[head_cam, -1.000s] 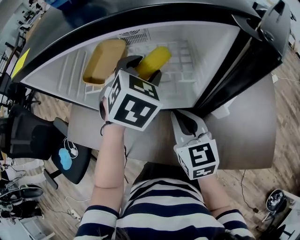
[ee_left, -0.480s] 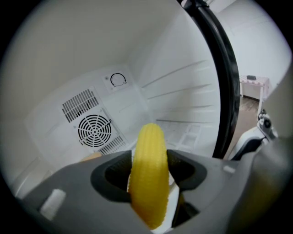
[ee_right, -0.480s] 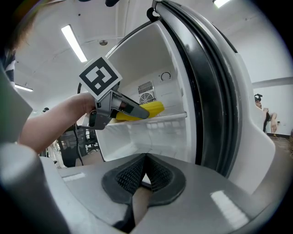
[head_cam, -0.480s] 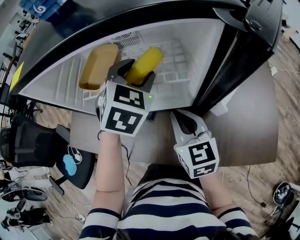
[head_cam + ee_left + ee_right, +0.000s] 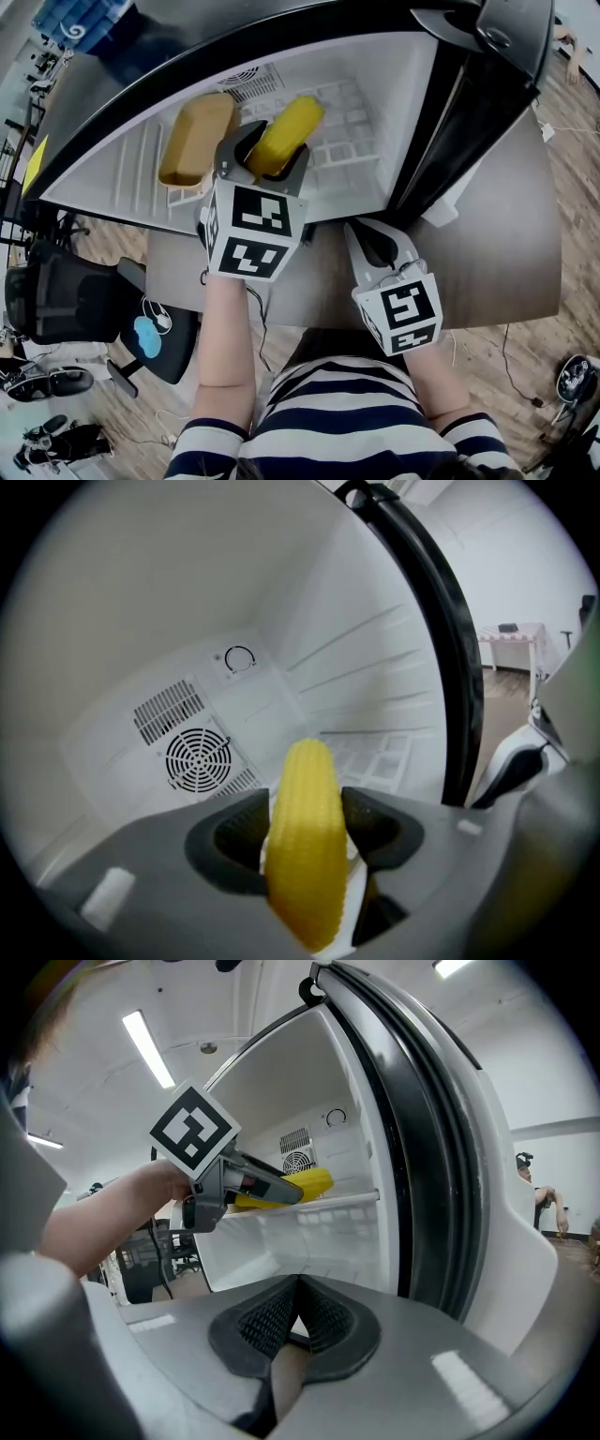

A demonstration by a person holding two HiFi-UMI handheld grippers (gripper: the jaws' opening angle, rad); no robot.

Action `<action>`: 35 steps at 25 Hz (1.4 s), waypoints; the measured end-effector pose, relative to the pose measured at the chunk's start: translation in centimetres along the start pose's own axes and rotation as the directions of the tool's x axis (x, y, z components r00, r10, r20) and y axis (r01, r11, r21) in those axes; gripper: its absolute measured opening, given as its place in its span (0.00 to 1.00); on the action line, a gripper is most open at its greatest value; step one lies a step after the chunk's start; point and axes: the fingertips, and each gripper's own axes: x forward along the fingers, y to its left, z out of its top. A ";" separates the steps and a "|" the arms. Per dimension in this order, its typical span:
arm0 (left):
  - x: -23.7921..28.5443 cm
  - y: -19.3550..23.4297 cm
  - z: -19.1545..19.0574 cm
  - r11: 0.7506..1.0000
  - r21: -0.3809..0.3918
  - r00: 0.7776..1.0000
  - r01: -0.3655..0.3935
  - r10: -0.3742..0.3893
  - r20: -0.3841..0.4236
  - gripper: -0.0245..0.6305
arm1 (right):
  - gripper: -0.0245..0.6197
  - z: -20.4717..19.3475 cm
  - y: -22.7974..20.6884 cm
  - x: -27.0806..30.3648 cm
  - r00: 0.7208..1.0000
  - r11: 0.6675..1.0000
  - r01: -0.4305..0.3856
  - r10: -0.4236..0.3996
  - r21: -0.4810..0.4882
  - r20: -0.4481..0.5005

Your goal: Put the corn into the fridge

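The left gripper (image 5: 268,161) clamps the corn (image 5: 289,131) inside the open fridge (image 5: 394,103), with a tan loaf (image 5: 195,139) just to its left. The right gripper (image 5: 377,246), jaws pressed together on nothing, sits outside the fridge.

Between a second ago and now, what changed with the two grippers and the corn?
The left gripper, shut on the corn, turned squarer to the open fridge and drifted slightly left, towards the tan loaf inside it. Nothing was taken hold of or let go. The right gripper stayed shut, low in front of the fridge, and the loaf did not move.
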 end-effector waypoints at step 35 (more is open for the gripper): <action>-12.4 1.6 -1.2 0.967 -0.254 0.919 -0.025 0.122 0.375 0.04 | 0.04 0.8 2.9 -3.1 0.996 0.994 0.094 -0.094 -0.060 0.012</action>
